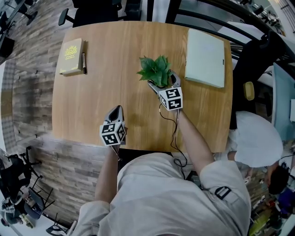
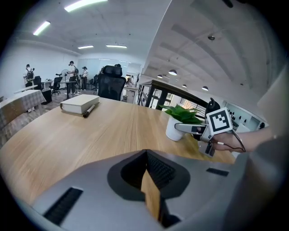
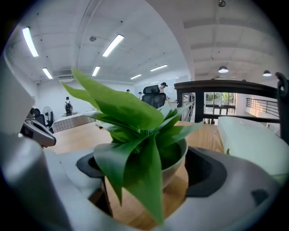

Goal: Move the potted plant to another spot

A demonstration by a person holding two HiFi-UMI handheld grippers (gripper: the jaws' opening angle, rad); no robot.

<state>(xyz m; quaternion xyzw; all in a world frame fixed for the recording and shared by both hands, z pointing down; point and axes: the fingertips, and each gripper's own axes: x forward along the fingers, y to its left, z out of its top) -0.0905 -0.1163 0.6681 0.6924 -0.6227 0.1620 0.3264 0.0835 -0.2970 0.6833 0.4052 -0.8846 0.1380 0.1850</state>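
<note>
Two broad stretches of bare wood lie open on the wooden table (image 1: 92, 101): the whole middle and left between me and the yellow book (image 1: 72, 56) with a pen (image 1: 84, 63) along its side at the far left corner, and the strip along the near edge by my body. To the right there is less room, since a pale green flat pad (image 1: 205, 57) fills the far right corner up to the table's edge. Office chairs (image 1: 92, 11) stand past the far edge. The potted plant (image 1: 156, 71) stands on the table right of centre, in the far half, just beside the pad but apart from it. My right gripper (image 1: 162, 79) reaches around it with its jaws spread as wide as they go, one to each side of the white pot (image 2: 174, 131), which sits on the wood between them and is not clamped. A dark gap shows between the right pad and the pot's wall. My left gripper (image 1: 117, 109) hangs over the near edge, well apart from the plant, its jaws drawn together at the tips with nothing in them; only a sliver of tabletop shows behind the tips. From above, leaves and jaws hide nearly all of the pot. In the right gripper view the leaves cover the left pad, so I cannot tell whether it touches the pot there.
</note>
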